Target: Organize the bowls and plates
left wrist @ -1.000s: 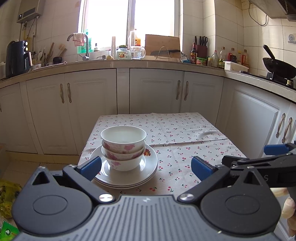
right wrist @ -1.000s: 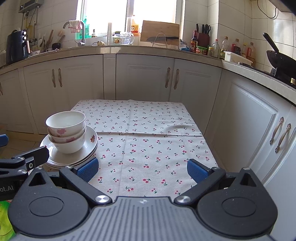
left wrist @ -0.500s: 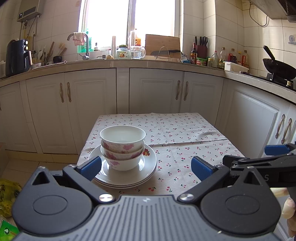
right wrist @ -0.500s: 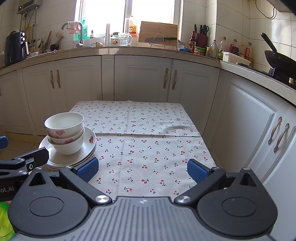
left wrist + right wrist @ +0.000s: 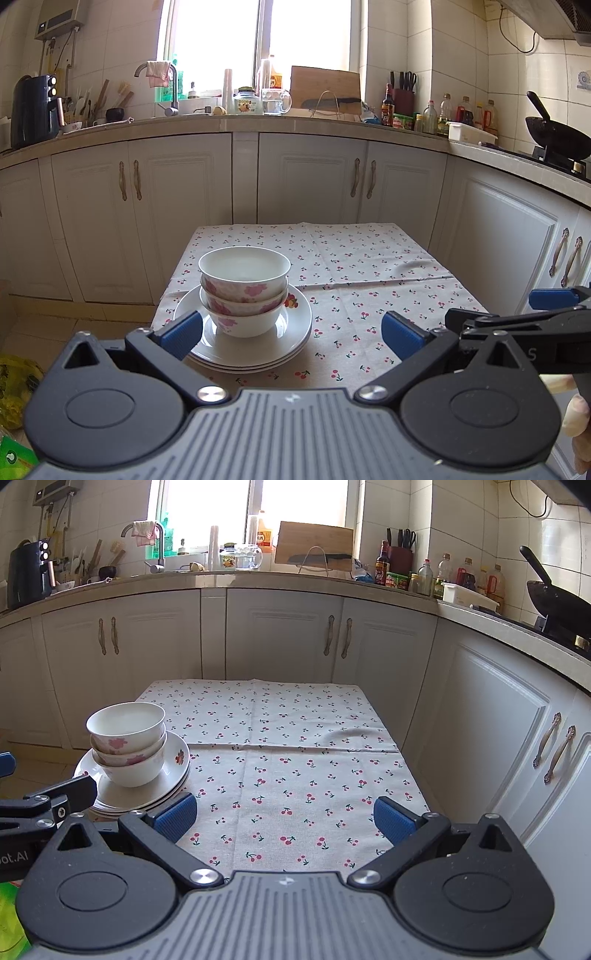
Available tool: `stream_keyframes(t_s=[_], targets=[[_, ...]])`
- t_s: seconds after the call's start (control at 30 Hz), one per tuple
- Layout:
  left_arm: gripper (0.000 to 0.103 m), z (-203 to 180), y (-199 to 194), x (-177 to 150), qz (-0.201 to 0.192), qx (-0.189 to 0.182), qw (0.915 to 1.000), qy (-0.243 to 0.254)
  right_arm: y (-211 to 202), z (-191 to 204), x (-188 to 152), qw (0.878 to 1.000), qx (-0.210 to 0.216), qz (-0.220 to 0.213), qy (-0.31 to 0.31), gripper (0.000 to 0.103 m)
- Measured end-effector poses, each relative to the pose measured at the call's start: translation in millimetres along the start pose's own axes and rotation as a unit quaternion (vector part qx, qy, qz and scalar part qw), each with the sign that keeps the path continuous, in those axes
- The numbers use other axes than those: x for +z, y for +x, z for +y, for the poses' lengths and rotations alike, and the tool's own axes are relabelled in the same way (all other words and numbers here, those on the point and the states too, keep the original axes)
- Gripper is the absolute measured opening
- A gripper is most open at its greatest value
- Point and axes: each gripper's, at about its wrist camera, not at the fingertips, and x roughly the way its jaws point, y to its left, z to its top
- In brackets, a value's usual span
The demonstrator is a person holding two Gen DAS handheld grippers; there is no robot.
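Observation:
Three white bowls with pink flowers point(image 5: 243, 291) point(image 5: 127, 744) sit nested on a stack of white plates point(image 5: 295, 332) point(image 5: 173, 775) at the near left of the cherry-print table. My left gripper point(image 5: 291, 332) hangs open just short of the stack, its left blue pad in front of the plates' rim and nothing between the fingers. My right gripper point(image 5: 282, 818) is open and empty over the table's near middle, to the right of the stack. Each gripper shows at the edge of the other's view.
The table with its cherry-print cloth point(image 5: 288, 746) fills the middle; its right half is bare. White cabinets point(image 5: 314, 177) stand behind and to the right, under a crowded counter point(image 5: 258, 122). A black wok point(image 5: 554, 136) rests on the stove at right. A hand point(image 5: 576, 413) shows at lower right.
Both grippers have drifted slightly; the stack sits a little further left and lower in the views. Both stay open and the dishes have not moved.

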Motion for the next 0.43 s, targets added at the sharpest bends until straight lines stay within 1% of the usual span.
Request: stream_keyframes(t_s=[0.43], targets=[[0.102,-0.8,0.1,-0.6,0.000,-0.002,1.0000,-0.001,-1.2,0.5,0.4,1.000,-0.003,-0.002,0.001,0.103]])
